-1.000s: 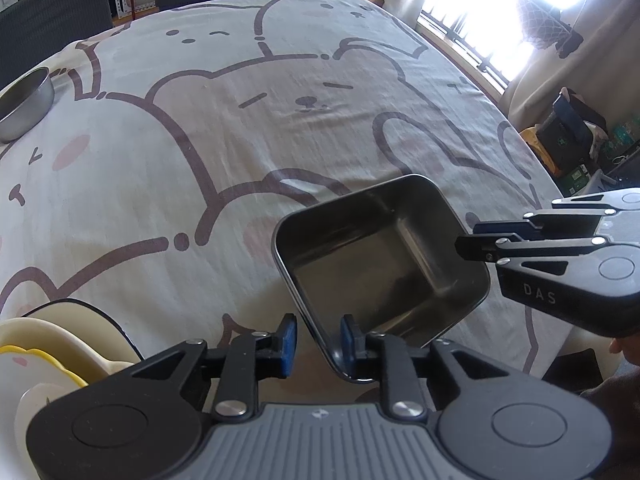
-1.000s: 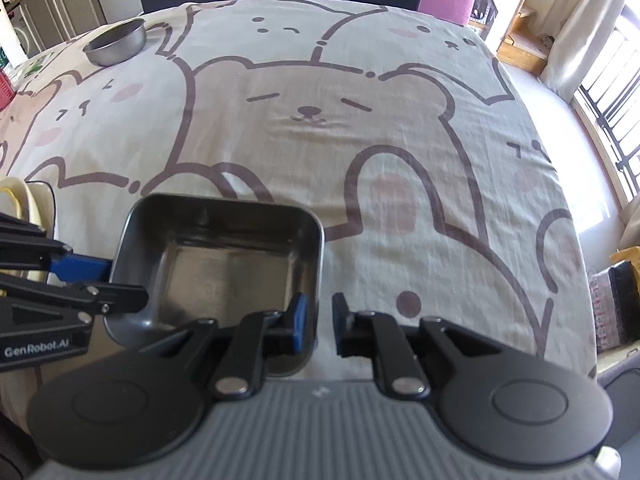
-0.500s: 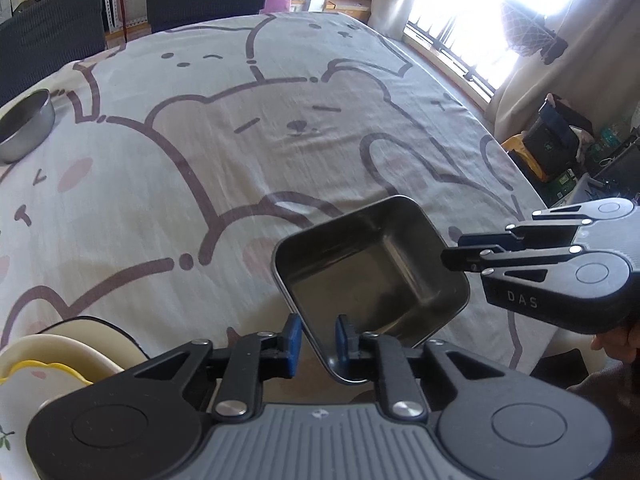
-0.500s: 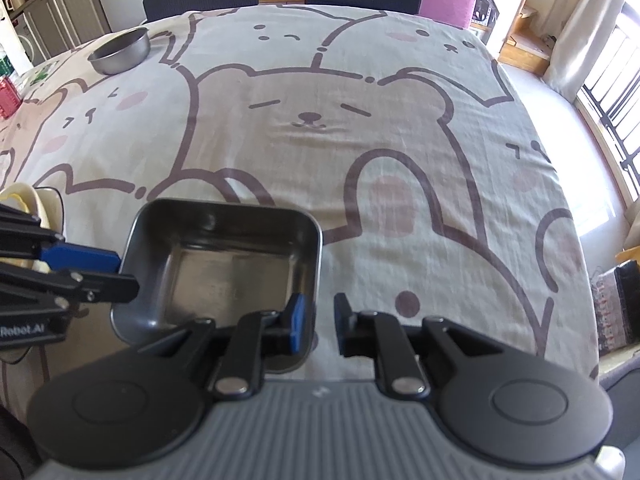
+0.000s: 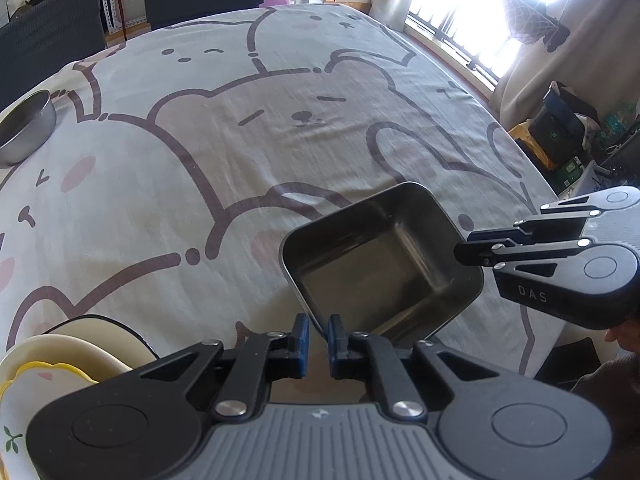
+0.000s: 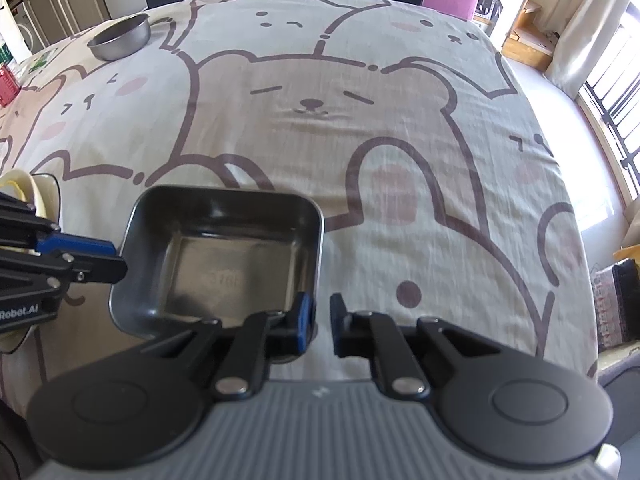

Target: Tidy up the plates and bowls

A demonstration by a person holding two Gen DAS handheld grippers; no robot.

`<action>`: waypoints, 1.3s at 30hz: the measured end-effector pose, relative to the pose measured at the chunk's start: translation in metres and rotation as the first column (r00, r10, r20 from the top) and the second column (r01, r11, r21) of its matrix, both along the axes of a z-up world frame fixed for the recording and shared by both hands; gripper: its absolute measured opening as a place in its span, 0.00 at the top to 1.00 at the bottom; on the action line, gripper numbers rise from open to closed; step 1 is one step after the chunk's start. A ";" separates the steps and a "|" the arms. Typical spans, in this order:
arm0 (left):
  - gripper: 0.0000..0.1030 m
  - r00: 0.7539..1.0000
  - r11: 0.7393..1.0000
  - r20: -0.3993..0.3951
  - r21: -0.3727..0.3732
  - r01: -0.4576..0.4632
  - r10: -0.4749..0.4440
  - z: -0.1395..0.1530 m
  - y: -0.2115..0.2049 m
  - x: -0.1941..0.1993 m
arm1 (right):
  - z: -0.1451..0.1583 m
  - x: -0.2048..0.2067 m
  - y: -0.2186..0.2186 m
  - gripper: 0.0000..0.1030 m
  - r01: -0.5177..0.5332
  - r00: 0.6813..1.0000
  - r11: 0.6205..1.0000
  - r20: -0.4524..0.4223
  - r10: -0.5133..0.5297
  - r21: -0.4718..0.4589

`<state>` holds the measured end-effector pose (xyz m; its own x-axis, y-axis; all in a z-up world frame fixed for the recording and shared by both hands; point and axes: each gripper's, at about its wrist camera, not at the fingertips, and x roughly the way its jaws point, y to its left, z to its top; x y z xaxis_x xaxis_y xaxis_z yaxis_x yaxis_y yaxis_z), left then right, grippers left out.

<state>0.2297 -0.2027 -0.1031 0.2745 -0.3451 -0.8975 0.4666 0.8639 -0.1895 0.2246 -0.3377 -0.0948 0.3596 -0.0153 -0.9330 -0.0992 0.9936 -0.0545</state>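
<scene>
The square metal tray sits on the counter, which has a bear cloth over it. The left gripper has its fingers closed on the tray's near rim. The right gripper is just beside the tray's corner, fingers a little apart and holding nothing. A round metal bowl is far behind the tray. Cream plates are stacked left of the tray.

Square tray right of plates
</scene>
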 end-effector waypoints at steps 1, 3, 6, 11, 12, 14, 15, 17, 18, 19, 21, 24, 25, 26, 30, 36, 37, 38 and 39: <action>0.89 1.000 1.000 -0.002 -0.003 -0.002 0.002 0.000 0.000 0.000 | 0.000 0.000 0.000 0.87 -0.001 1.000 1.000 -0.001 0.001 0.000; 0.89 1.000 1.000 -0.006 -0.017 -0.009 0.009 0.001 0.001 0.001 | 0.000 0.000 0.000 0.87 -0.001 1.000 1.000 0.000 0.001 0.001; 0.89 1.000 1.000 -0.001 -0.026 -0.012 0.012 0.003 0.001 0.000 | 0.002 0.000 -0.002 0.88 0.000 1.000 1.000 0.005 0.000 0.009; 0.80 1.000 0.999 -0.004 -0.031 -0.014 0.014 0.004 0.000 0.000 | 0.001 -0.001 -0.001 0.89 -0.004 1.000 1.000 -0.004 0.004 0.005; 0.77 1.000 0.999 -0.003 -0.032 -0.014 0.014 0.004 0.001 0.000 | 0.001 -0.001 0.000 0.89 -0.007 1.000 1.000 -0.002 0.007 0.011; 0.69 1.000 0.999 -0.001 -0.034 -0.012 0.012 0.004 0.000 0.000 | 0.004 -0.002 -0.001 0.89 -0.006 1.000 1.000 0.008 0.006 0.024; 0.68 1.000 0.999 0.000 -0.034 -0.010 0.010 0.004 0.000 0.000 | 0.006 -0.002 -0.002 0.89 -0.004 1.000 1.000 0.015 0.003 0.030; 0.63 1.000 0.999 0.001 -0.034 -0.008 0.008 0.005 0.000 -0.001 | 0.009 -0.004 -0.002 0.88 -0.001 1.000 0.999 0.022 0.000 0.041; 0.62 1.000 0.999 0.001 -0.034 -0.007 0.008 0.005 0.000 -0.001 | 0.010 -0.004 -0.002 0.88 0.001 1.000 0.999 0.026 -0.002 0.044; 0.61 1.000 0.999 0.002 -0.033 -0.007 0.007 0.005 0.000 -0.001 | 0.012 -0.005 -0.002 0.88 0.003 1.000 0.999 0.030 -0.004 0.045; 0.60 1.000 0.999 0.004 -0.033 -0.006 0.006 0.006 0.000 -0.002 | 0.015 -0.007 -0.003 0.88 0.007 0.999 0.999 0.039 -0.009 0.054; 0.59 1.000 0.999 0.010 -0.032 -0.008 0.009 0.008 0.000 -0.002 | 0.020 -0.010 -0.005 0.88 0.012 0.999 0.998 0.052 -0.015 0.060; 0.56 1.000 0.999 0.012 -0.032 -0.010 0.010 0.008 0.000 -0.002 | 0.021 -0.012 -0.006 0.86 0.016 0.998 0.998 0.056 -0.019 0.061; 0.50 1.000 0.999 0.014 -0.032 -0.012 0.012 0.008 0.000 -0.003 | 0.023 -0.013 -0.007 0.83 0.020 0.998 0.998 0.060 -0.024 0.063; 0.34 0.999 0.999 0.033 -0.037 -0.015 0.017 0.013 0.002 -0.004 | 0.030 -0.018 -0.009 0.67 0.034 0.996 0.997 0.083 -0.040 0.073; 0.10 0.995 0.998 0.091 -0.051 -0.038 0.042 0.024 0.014 -0.003 | 0.046 -0.023 -0.010 0.36 0.066 0.986 0.994 0.150 -0.079 0.093; 0.06 0.993 0.997 0.107 -0.053 -0.050 0.055 0.027 0.018 -0.002 | 0.049 -0.023 -0.011 0.29 0.075 0.981 0.992 0.170 -0.091 0.099; 0.03 0.990 0.997 0.125 -0.054 -0.063 0.069 0.029 0.023 0.000 | 0.051 -0.022 -0.011 0.23 0.084 0.977 0.991 0.187 -0.103 0.106; 0.02 0.986 0.996 0.143 -0.054 -0.076 0.083 0.032 0.028 0.002 | 0.054 -0.020 -0.011 0.20 0.095 0.972 0.989 0.202 -0.117 0.115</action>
